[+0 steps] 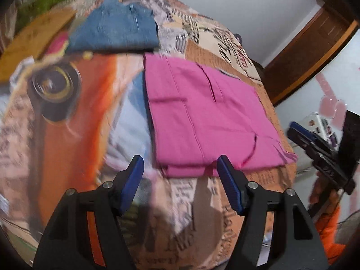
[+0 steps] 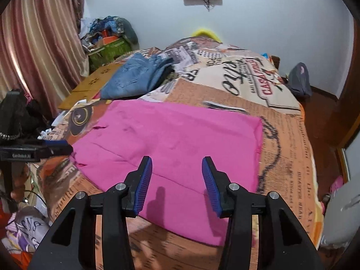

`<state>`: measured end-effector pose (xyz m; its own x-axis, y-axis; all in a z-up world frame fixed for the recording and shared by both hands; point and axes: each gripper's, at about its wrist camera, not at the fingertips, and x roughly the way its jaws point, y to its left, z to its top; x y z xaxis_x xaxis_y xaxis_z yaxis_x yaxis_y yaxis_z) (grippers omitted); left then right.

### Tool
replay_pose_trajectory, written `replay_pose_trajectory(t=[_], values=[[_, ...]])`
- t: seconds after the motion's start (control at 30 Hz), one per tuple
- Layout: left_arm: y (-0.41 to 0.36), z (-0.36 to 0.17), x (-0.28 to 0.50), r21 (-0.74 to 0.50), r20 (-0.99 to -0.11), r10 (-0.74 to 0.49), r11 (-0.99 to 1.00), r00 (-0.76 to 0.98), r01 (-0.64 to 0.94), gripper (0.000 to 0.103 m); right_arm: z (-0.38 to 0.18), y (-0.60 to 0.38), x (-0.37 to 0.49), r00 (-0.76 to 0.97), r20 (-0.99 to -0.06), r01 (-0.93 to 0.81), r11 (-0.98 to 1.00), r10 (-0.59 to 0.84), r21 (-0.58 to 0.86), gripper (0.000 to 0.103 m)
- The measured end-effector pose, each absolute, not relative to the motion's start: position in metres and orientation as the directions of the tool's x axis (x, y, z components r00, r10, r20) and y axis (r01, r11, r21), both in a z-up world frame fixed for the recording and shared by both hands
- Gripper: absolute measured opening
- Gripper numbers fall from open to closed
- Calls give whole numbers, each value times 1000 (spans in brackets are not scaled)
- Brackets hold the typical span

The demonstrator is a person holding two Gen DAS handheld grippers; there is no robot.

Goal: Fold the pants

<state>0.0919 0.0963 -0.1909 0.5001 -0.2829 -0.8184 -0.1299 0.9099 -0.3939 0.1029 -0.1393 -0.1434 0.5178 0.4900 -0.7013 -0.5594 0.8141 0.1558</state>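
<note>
Pink pants (image 1: 207, 117) lie folded flat into a rectangle on the printed bedspread (image 1: 74, 121); they also show in the right wrist view (image 2: 171, 144). My left gripper (image 1: 180, 171) is open and empty, held just above the pants' near edge. My right gripper (image 2: 176, 173) is open and empty above the near part of the pants. The right gripper also shows at the right edge of the left wrist view (image 1: 292, 129), beyond the pants' corner. The left gripper's tip shows at the left of the right wrist view (image 2: 67, 147), by the pants' left edge.
Folded blue jeans (image 1: 114, 33) lie further up the bed, also in the right wrist view (image 2: 135, 76). A cardboard sheet (image 2: 90, 83) and a clutter pile (image 2: 108, 38) sit at the back left by the curtain (image 2: 38, 38). A dark bag (image 2: 299, 81) lies on the floor.
</note>
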Motion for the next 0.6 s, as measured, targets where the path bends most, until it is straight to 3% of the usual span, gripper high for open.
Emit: replay_pose_trajectory(t=[0.23, 0.3, 0.37, 0.43, 0.6], values=[[80, -202, 82, -447, -798, -327, 885, 507, -132, 72, -168, -116, 100, 494, -743, -573, 812, 451, 112, 42], [77, -202, 83, -496, -773, -375, 860, 512, -119, 77, -178, -115, 100, 475, -765, -577, 811, 435, 103, 42], [76, -202, 87, -534, -753, -413, 838, 512, -110, 92, -185, -116, 100, 468, -765, -577, 809, 441, 113, 43], [78, -203, 92, -571, -735, -441, 812, 516, -119, 97, -184, -117, 99, 468, -764, -579, 807, 444, 114, 43], [83, -208, 108, -619, -705, -466, 772, 534, -144, 97, -185, -116, 97, 469, -765, -589, 802, 441, 102, 43]])
